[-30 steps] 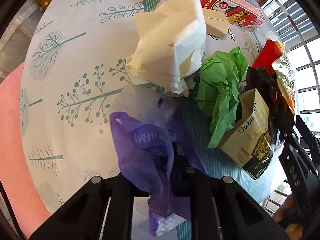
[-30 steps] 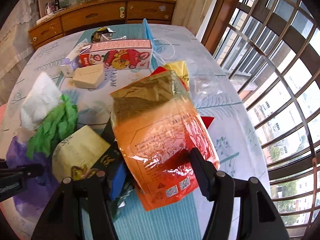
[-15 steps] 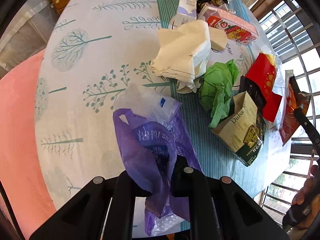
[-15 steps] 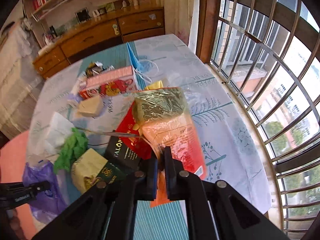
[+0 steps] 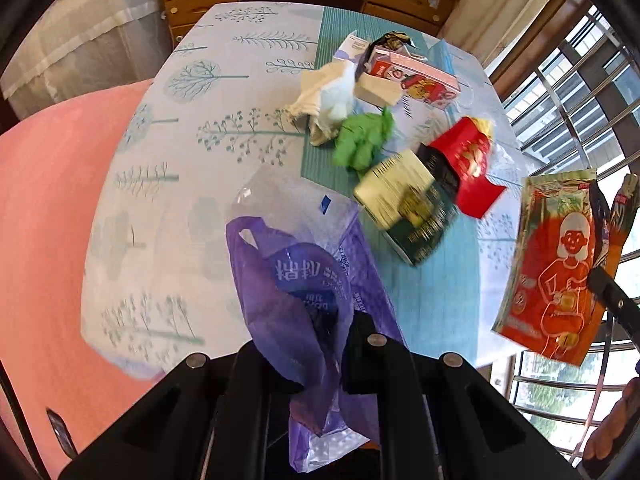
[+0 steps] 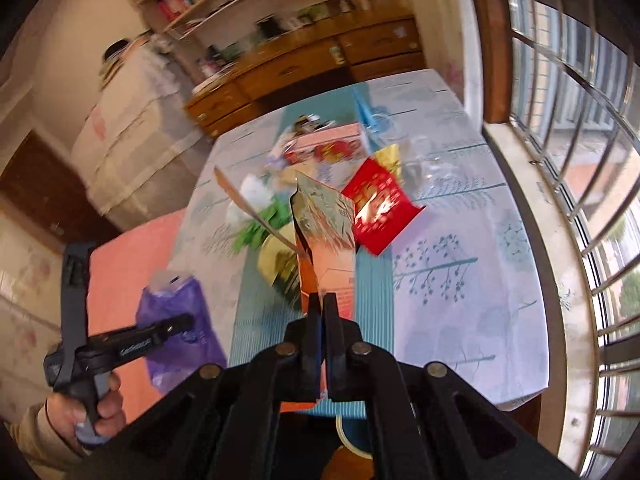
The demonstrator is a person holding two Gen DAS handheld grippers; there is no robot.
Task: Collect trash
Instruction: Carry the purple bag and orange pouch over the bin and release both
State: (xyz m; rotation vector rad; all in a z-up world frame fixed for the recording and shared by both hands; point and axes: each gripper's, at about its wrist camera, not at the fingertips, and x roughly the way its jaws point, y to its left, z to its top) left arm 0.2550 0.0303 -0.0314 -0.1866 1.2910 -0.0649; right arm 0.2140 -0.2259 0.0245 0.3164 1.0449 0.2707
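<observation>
My left gripper (image 5: 316,344) is shut on a purple plastic bag (image 5: 296,276) and holds it above the near edge of the table; the bag also shows in the right wrist view (image 6: 176,312). My right gripper (image 6: 322,312) is shut on an orange and gold snack wrapper (image 6: 324,232), lifted off the table. The same wrapper hangs at the right of the left wrist view (image 5: 556,264). On the table lie a red packet (image 5: 468,160), a gold and dark green box (image 5: 404,204), green crumpled paper (image 5: 360,140) and white tissue (image 5: 328,100).
A pink carton (image 5: 416,76) and a small beige block (image 5: 378,90) lie at the far side of the table (image 5: 192,160). A pink surface (image 5: 44,216) is on the left. A barred window (image 6: 580,160) is on the right, wooden drawers (image 6: 320,64) behind.
Both grippers have risen and pulled back from the table. My right gripper has closed on the orange wrapper and lifted it. The purple bag has come up with my left gripper.
</observation>
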